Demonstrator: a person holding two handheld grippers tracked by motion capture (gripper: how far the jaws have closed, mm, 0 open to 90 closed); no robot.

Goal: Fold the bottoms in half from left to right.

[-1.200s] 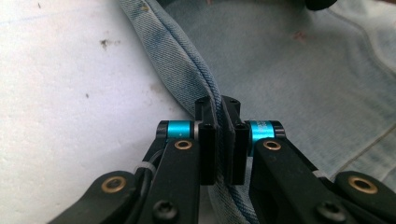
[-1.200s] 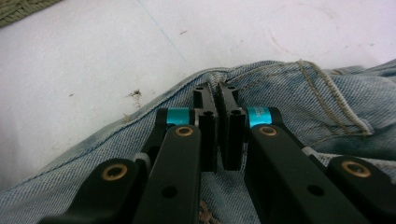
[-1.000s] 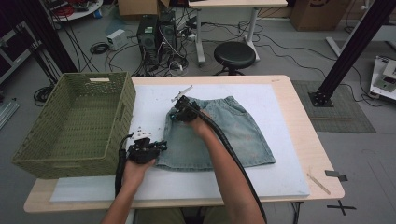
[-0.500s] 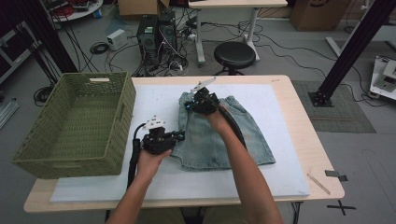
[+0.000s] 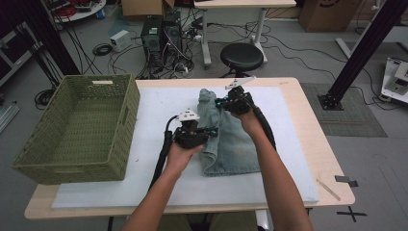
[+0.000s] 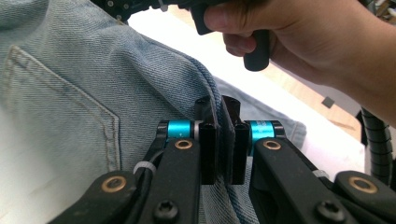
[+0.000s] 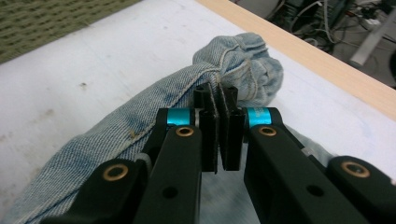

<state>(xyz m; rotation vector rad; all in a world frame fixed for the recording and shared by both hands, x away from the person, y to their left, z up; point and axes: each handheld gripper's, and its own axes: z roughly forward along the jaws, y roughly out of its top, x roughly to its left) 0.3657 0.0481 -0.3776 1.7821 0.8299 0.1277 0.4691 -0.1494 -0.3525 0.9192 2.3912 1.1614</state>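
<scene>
While both tongs, left (image 5: 210, 131) and right (image 5: 222, 102), are clamped on the denim skirt (image 5: 231, 144), it is lifted off the white-covered surface (image 5: 159, 101). A green basket (image 5: 72, 130) is set at its left end, with a stool (image 5: 241, 57) seen beyond.

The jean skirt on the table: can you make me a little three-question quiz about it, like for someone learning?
1. True or false: both grippers are clamped on the denim skirt.
2. What stands to the left of the skirt on the table, seen from the high view?
A. a green woven basket
B. a red bucket
C. a stack of plates
3. Fill in: in the left gripper view, a sewn back ____ shows on the denim.

Key
1. True. The left gripper and the right gripper each pinch a fold of the skirt's edge between shut jaws.
2. A, the green woven basket.
3. Pocket.
</scene>
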